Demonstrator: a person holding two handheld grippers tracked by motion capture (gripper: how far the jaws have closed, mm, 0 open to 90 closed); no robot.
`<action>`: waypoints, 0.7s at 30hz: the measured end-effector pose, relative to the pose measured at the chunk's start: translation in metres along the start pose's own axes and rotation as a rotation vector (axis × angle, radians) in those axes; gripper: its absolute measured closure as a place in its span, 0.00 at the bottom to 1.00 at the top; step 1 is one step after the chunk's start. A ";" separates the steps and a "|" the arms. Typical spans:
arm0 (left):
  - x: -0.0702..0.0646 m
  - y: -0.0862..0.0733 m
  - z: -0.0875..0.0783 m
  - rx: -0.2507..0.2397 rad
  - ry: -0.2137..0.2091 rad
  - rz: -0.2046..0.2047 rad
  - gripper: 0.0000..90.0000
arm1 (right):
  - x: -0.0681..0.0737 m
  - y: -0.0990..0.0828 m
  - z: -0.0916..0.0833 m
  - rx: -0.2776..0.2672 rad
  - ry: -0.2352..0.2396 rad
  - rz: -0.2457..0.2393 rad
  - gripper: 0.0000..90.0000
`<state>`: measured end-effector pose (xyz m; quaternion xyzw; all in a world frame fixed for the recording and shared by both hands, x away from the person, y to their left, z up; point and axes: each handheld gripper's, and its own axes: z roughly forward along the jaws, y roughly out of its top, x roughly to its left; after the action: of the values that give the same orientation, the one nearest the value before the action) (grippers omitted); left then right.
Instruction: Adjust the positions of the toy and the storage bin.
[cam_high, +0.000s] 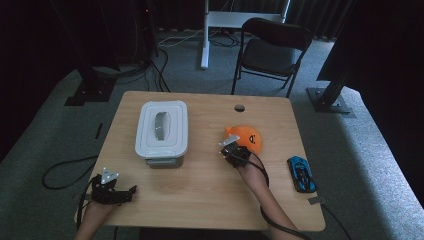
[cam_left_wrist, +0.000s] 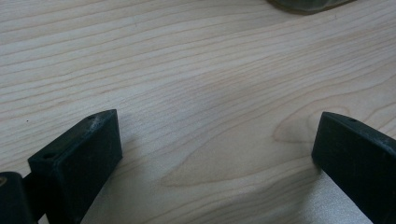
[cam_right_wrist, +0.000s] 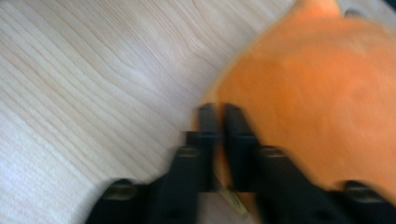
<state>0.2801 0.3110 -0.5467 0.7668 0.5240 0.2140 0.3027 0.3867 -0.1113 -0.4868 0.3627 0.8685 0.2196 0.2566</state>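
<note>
Two tongs work over one wooden table (cam_high: 200, 185), and from left to right the scene runs like this. At the near left corner, the left tongs (cam_high: 131, 190) rest low over bare wood with their jaws spread wide and nothing between them, probably parked out of the way while the other hand works. Beyond them stands a white lidded box (cam_high: 162, 129), its lid on and the grey handle lying flat on top; what is inside cannot be told, since the lid hides it. Right of centre lies an orange plush toy (cam_high: 246, 137), flat on the table, and the right tongs (cam_right_wrist: 219, 116) have their jaws pinched together on its near edge, a fold of orange fabric caught between them. Gripping the soft rim likely gives a firm hold for lifting. Farther right, near the table's edge, a blue toy car (cam_high: 301, 173) sits untouched.
</note>
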 end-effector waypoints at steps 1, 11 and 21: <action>0.000 0.000 0.000 0.000 0.000 0.000 0.02 | -0.002 -0.002 -0.001 0.000 0.013 0.014 1.00; 0.000 0.000 0.000 0.000 0.000 0.000 0.02 | -0.021 -0.025 -0.008 0.029 0.123 0.106 1.00; 0.000 0.000 0.000 0.000 0.000 0.000 0.02 | 0.001 -0.007 -0.004 -0.022 0.026 0.024 0.64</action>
<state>0.2801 0.3109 -0.5467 0.7668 0.5241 0.2140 0.3027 0.3805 -0.1158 -0.4877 0.3673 0.8649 0.2370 0.2469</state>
